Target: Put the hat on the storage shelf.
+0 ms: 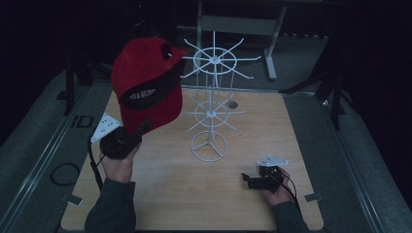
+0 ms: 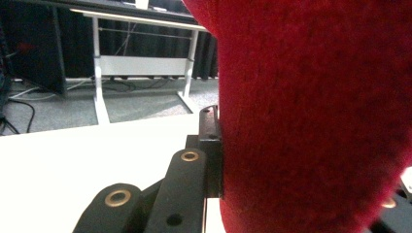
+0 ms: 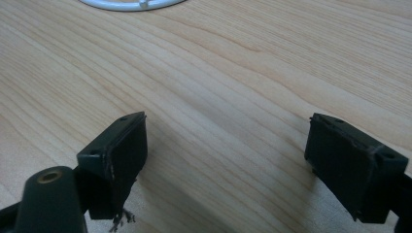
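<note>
A red cap [image 1: 145,82] with a black band is held up above the left side of the wooden table [image 1: 160,194], its top close to the upper arms of a white wire rack [image 1: 212,104]. My left gripper [image 1: 142,130] is shut on the cap's lower edge. In the left gripper view the red cloth [image 2: 316,116] presses against the black jaw. My right gripper [image 1: 247,178] rests low over the table at the front right, open, with bare wood [image 3: 228,145] between its jaws. The rack's round white base [image 3: 131,4] lies ahead of it.
The rack stands upright at the table's middle, with two tiers of radiating hooks and a ring base [image 1: 209,146]. A white-legged desk [image 1: 238,24] stands beyond the far edge. A black cable [image 1: 63,172] lies on the grey floor at the left.
</note>
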`<state>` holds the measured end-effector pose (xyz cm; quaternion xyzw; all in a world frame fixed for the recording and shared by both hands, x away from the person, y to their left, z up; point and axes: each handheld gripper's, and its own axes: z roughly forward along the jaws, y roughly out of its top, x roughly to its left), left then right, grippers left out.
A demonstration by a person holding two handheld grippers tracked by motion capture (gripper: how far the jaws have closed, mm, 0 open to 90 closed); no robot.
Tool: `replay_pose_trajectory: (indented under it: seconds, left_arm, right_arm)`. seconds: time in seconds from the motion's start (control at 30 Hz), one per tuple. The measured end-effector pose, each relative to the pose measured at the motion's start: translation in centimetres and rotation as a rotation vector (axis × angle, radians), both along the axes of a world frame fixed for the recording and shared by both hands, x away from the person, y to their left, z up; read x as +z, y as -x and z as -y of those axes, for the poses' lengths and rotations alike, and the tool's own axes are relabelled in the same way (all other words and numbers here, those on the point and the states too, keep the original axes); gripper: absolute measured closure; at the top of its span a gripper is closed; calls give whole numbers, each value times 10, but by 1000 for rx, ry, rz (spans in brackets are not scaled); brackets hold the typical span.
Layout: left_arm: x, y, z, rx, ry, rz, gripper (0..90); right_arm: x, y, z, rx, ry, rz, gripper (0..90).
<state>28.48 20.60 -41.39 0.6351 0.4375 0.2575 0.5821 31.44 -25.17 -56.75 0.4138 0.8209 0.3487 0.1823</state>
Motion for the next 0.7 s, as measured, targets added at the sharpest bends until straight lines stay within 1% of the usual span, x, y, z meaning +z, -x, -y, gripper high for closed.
replay_pose_trajectory:
  seconds: [0.27,0.43,0.47,0.63,0.7]
  left_arm:
    - [-15,-3,6,-18,5,-29,839]
    - [-22,-4,7,-24,19,-33,839]
    - [-22,-4,7,-24,19,-33,840]
    - [-33,-6,10,-37,15,-56,842]
    - [-37,-7,12,-34,16,-59,841]
  right_arm:
    - [0,0,0,0,-2,1,153]
    - [0,0,0,0,-3,2,153]
    - [0,0,0,0,-3,2,153]
    - [0,0,0,2,0,4,153]
    - [0,0,0,1,-1,3,153]
